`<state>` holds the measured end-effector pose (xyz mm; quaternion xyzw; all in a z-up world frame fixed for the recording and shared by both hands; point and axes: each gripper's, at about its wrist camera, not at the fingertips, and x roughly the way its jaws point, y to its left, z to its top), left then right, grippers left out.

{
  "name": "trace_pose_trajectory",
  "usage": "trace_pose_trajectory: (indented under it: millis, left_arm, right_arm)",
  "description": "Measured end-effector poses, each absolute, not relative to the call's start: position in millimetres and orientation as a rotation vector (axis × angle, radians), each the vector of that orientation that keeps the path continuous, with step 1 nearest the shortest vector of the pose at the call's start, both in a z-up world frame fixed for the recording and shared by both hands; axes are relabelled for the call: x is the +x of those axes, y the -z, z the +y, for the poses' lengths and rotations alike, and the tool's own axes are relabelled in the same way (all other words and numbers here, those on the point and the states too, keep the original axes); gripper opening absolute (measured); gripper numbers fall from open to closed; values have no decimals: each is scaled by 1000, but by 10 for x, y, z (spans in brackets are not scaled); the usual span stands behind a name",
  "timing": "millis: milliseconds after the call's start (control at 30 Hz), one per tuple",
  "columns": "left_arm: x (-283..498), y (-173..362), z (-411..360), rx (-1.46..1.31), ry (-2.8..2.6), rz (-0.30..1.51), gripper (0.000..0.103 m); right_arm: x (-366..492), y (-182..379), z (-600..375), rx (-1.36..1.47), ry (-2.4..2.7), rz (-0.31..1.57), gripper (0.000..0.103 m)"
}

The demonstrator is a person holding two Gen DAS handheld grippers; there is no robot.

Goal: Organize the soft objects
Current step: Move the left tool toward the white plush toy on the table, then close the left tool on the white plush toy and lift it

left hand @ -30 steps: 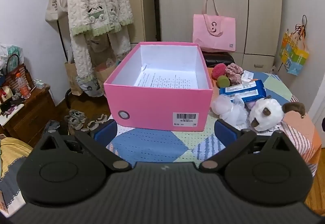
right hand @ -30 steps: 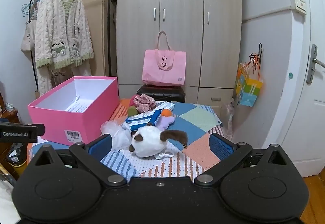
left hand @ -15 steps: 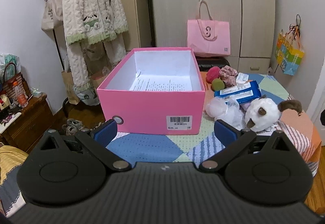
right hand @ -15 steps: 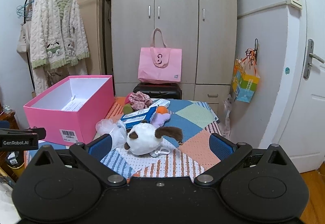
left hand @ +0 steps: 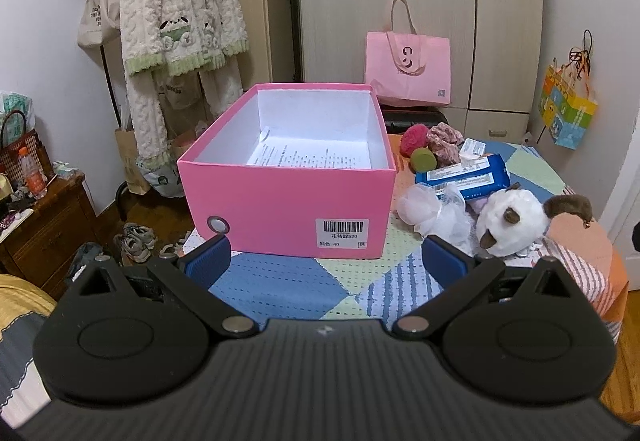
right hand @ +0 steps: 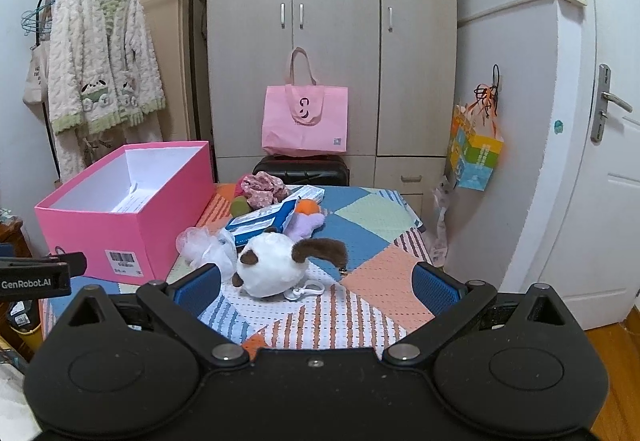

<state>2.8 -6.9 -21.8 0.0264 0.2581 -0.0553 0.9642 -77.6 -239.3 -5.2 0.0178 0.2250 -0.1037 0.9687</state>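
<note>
The plush toy lies on the table just ahead of the right tongs, spread wide and empty. Left tongs, also wide, face the pink box. Best pinch its body squarely.

Your left view loses the pink box's floor behind its near wall, and the barcode label's print is too small to read. The plush dog hides part of the blue packet from your right view; the purple toy shows only partly.
</note>
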Motion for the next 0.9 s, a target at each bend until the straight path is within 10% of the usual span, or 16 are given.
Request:
trace_pose_trajectory:
  millis: [900]
  left_arm:
    - [64,57,-51,64,269,535,103]
  right_arm:
    - [-864,-34,-2421,-28,144,391,103]
